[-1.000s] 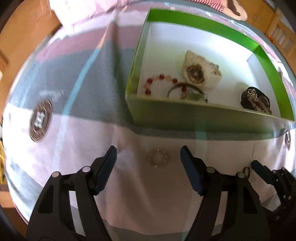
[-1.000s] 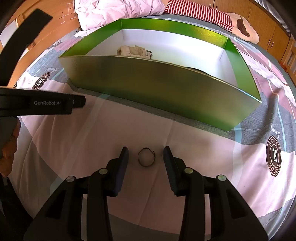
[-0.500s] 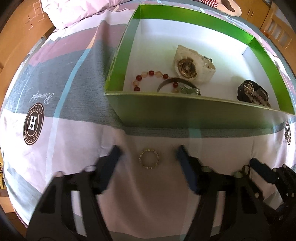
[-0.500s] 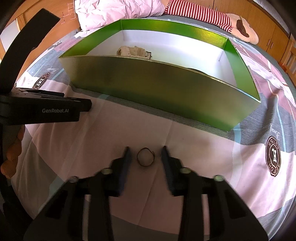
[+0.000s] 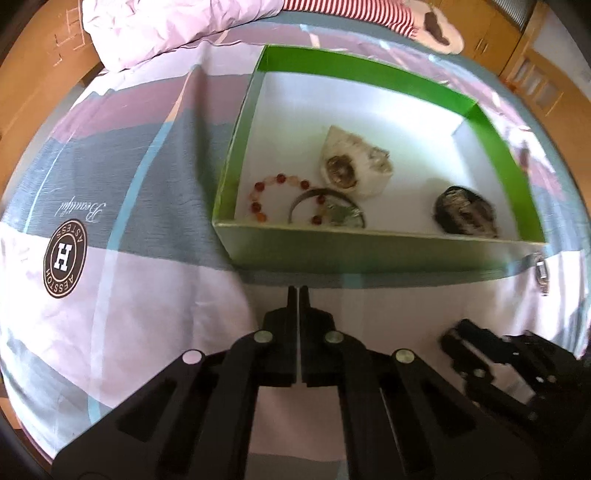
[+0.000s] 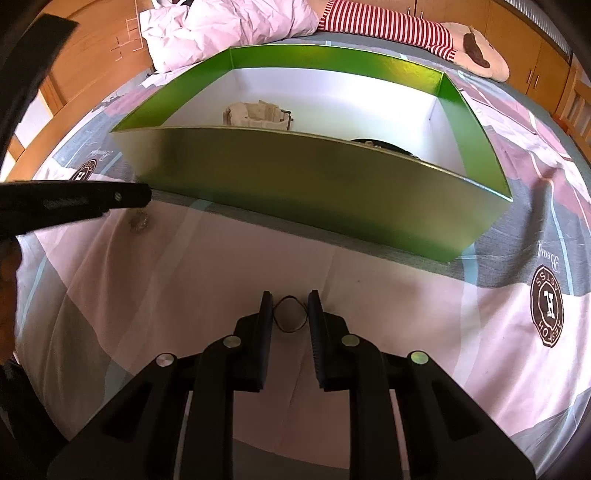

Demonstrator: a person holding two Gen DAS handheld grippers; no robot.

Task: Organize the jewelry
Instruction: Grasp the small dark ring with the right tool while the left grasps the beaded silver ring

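Note:
My left gripper (image 5: 298,291) is shut, its jaws flat together just in front of the green box (image 5: 369,254). In the right wrist view the left gripper (image 6: 147,194) reaches in from the left, and a small beaded ring (image 6: 139,221) shows blurred just beneath its tip. Whether the ring is pinched or lies on the sheet I cannot tell; the fingers hide it in the left wrist view. My right gripper (image 6: 290,299) is shut on a thin dark ring (image 6: 290,314) down at the sheet. That right gripper (image 5: 454,336) also shows low on the right in the left wrist view.
The box's white inside holds a white watch (image 5: 351,170), a red-bead bracelet (image 5: 280,195), a dark bangle (image 5: 325,210) and a black piece (image 5: 465,216). The bedsheet (image 5: 110,295) has round logos. A pink duvet (image 6: 229,29) and a striped plush (image 6: 388,26) lie behind the box.
The left jaws closed from wide open around the beaded ring to fully shut, and the view lifted a little. The right jaws narrowed onto the thin dark ring.

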